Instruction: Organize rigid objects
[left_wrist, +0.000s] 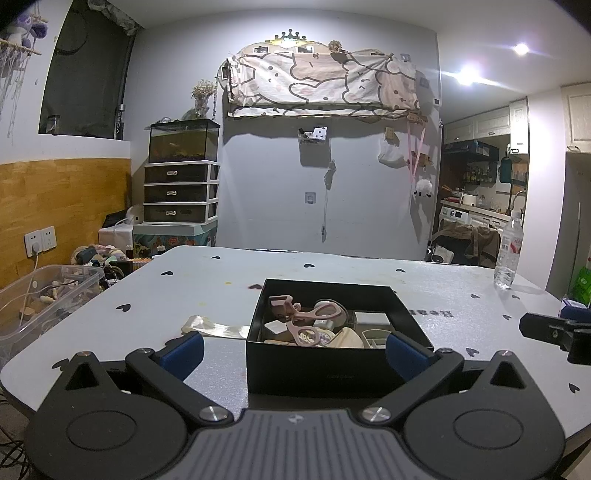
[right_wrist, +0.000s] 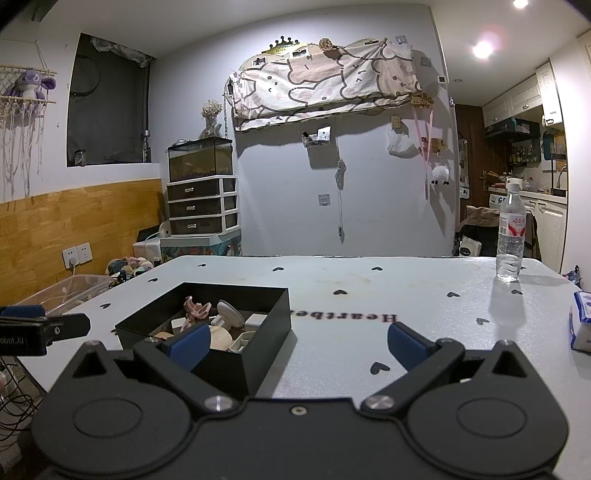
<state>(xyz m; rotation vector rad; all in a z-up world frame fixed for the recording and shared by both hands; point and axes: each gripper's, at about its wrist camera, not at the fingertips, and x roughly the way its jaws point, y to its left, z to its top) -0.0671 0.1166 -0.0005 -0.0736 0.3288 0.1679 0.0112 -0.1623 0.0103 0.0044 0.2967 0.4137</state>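
In the left wrist view, the left claw (left_wrist: 294, 350) holds its blue-padded fingers (left_wrist: 183, 352) wide apart and grips nothing. It hangs low over the white surface with small black heart marks (left_wrist: 369, 275). An open black rectangular box (left_wrist: 334, 363) stands on that surface directly ahead, its near wall lying between the two finger pads. Inside the box lies a jumble of small rigid items: a pink plastic eyelash curler with two loop handles (left_wrist: 306, 319) on top, a small white square box (left_wrist: 371, 318) toward the back right, and a beige rounded piece (left_wrist: 349, 338) near the front. A flat strip of clear shiny wrapping (left_wrist: 214, 326) lies on the surface just beside the box's left wall. A clear plastic water bottle with a red label (left_wrist: 509, 253) stands upright at the far right edge, well apart from the box. Part of the right claw (left_wrist: 554, 332) shows at the right border. A clear plastic storage bin (left_wrist: 44, 299) sits off the surface to the left.

In the right wrist view, the right claw (right_wrist: 297, 345) is likewise spread open and empty, above bare surface. The black box (right_wrist: 236, 358) is ahead and to the left, its near right corner behind the left finger pad (right_wrist: 190, 345). The bottle (right_wrist: 511, 240) stands upright far right. Black lettering (right_wrist: 343, 316) is printed on the surface beside the box. A blue and white packet (right_wrist: 581, 325) lies at the right edge.
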